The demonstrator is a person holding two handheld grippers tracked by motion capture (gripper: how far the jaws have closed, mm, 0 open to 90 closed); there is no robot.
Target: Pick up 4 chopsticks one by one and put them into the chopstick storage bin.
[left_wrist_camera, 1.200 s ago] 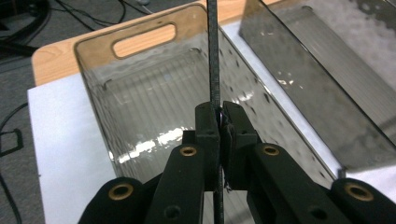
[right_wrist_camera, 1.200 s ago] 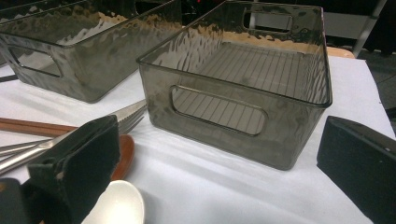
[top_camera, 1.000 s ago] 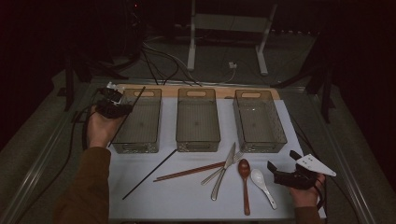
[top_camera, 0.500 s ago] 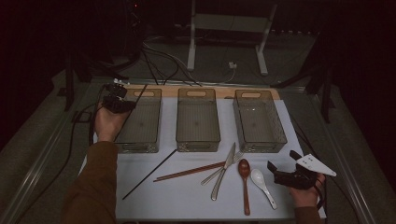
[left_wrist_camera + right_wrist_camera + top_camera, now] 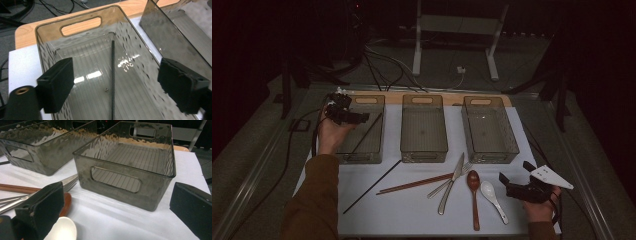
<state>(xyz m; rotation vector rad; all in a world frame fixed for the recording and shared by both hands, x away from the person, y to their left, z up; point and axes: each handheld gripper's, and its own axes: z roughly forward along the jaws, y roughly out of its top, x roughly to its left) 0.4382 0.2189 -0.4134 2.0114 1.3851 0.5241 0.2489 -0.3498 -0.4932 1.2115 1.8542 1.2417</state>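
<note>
Left claw (image 5: 113, 82): your jaws have just been opening and now stand released above the left bin (image 5: 374, 97).
Black chopstick (image 5: 112, 75): freed, lying inside that bin, leaning toward its wall.
Second black chopstick (image 5: 372, 187): on the desk (image 5: 412, 220), awaiting pickup.
Right claw (image 5: 507, 181): released, idle beside the white spoon (image 5: 492, 195).

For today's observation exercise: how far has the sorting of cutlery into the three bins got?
Done: one black chopstick lies in the left bin, and the left tool above it has just opened, with nothing between its jaws. In hand: nothing; the right tool sits open by the white spoon. Left: the second black chopstick, wooden chopsticks, knife, fork and wooden spoon, all on the table.
</note>
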